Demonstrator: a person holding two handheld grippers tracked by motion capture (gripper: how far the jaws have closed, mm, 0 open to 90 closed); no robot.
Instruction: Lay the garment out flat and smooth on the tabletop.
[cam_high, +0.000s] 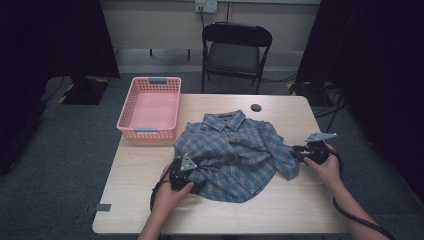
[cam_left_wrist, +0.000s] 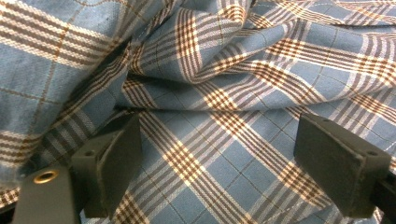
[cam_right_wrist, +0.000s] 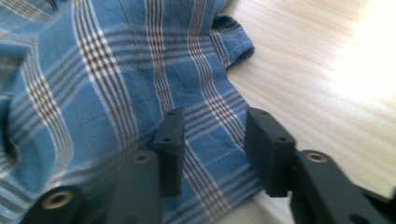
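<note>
A blue plaid shirt (cam_high: 235, 150) lies crumpled, collar to the far side, in the middle of the wooden table (cam_high: 145, 200). My left gripper (cam_high: 196, 175) rests at the shirt's near left hem. In the left gripper view its jaws stand wide apart over the rumpled cloth (cam_left_wrist: 219, 98), so the left gripper (cam_left_wrist: 224, 163) is open. My right gripper (cam_high: 296, 152) sits at the end of the shirt's right sleeve. Seen from the right gripper view, the right gripper (cam_right_wrist: 217, 149) is open, with the sleeve's edge (cam_right_wrist: 205, 140) lying flat between the jaws and the pads apart from it.
A pink plastic basket (cam_high: 150, 107) stands at the table's far left corner, close to the shirt. A round cable hole (cam_high: 256, 107) is in the far edge of the table. A black folding chair (cam_high: 235, 47) stands behind it. Bare wood (cam_right_wrist: 327, 84) lies right of the sleeve.
</note>
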